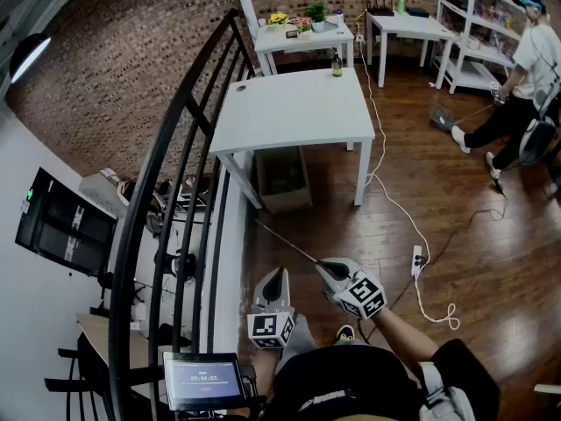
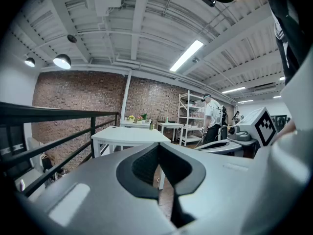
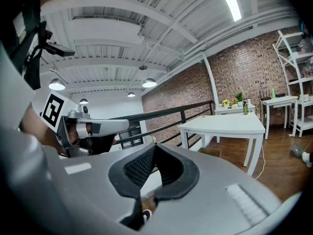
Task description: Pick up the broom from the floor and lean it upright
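A thin straight stick (image 1: 285,242), which looks like the broom's handle, lies on the wood floor. It runs from near the white table's front leg to under my right gripper (image 1: 323,266); its other end is hidden by the grippers and the person's body. The right gripper is shut, and in the right gripper view its jaws (image 3: 154,148) meet with nothing between them. My left gripper (image 1: 279,274) hangs just left of it, also shut and empty (image 2: 158,148). Both point forward and slightly down, above the floor.
A white table (image 1: 289,112) stands ahead with a cardboard box (image 1: 282,178) under it. A black railing (image 1: 175,191) runs along the left. A power strip (image 1: 416,257) and white cable lie on the floor to the right. Far right, another person (image 1: 526,68) works with a long-handled tool (image 1: 443,117).
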The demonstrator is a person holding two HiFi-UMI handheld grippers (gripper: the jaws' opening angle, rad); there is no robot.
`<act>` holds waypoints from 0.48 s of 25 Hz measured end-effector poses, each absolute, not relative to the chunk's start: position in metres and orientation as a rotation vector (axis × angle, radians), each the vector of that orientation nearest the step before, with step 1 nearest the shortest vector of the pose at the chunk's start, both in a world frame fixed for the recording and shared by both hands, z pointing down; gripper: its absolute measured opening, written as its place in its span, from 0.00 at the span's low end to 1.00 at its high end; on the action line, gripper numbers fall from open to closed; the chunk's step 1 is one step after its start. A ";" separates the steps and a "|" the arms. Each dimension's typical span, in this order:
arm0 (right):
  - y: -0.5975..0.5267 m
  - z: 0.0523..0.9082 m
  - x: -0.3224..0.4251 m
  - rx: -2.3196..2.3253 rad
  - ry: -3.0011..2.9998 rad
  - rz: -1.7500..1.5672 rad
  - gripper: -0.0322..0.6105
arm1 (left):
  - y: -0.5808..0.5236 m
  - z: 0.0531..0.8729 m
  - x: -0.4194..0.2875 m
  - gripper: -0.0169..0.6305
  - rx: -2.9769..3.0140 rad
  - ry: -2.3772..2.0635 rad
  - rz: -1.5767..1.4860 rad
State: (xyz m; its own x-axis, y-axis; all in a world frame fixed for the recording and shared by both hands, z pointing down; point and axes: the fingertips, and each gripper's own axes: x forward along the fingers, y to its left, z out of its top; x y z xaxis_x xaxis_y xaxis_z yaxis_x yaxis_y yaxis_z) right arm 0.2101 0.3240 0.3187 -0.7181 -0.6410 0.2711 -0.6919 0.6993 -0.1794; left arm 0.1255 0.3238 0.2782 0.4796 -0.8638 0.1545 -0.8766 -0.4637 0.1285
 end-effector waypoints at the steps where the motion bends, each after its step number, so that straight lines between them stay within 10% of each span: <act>1: 0.318 0.322 0.203 1.072 -2.712 0.402 0.05 | 0.317 0.281 0.118 0.06 2.529 -1.506 0.097; 12: 0.210 0.374 0.089 0.936 -2.532 0.440 0.05 | 0.201 0.331 0.008 0.06 2.468 -1.463 0.042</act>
State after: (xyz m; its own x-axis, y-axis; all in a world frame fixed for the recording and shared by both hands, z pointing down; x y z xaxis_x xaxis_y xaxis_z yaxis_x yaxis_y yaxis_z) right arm 0.0894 0.2097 0.3743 -0.6937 -0.5442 0.4718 -0.6715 0.7256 -0.1502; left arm 0.0084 0.2008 0.3310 0.4892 -0.8570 0.1618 -0.8649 -0.4529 0.2163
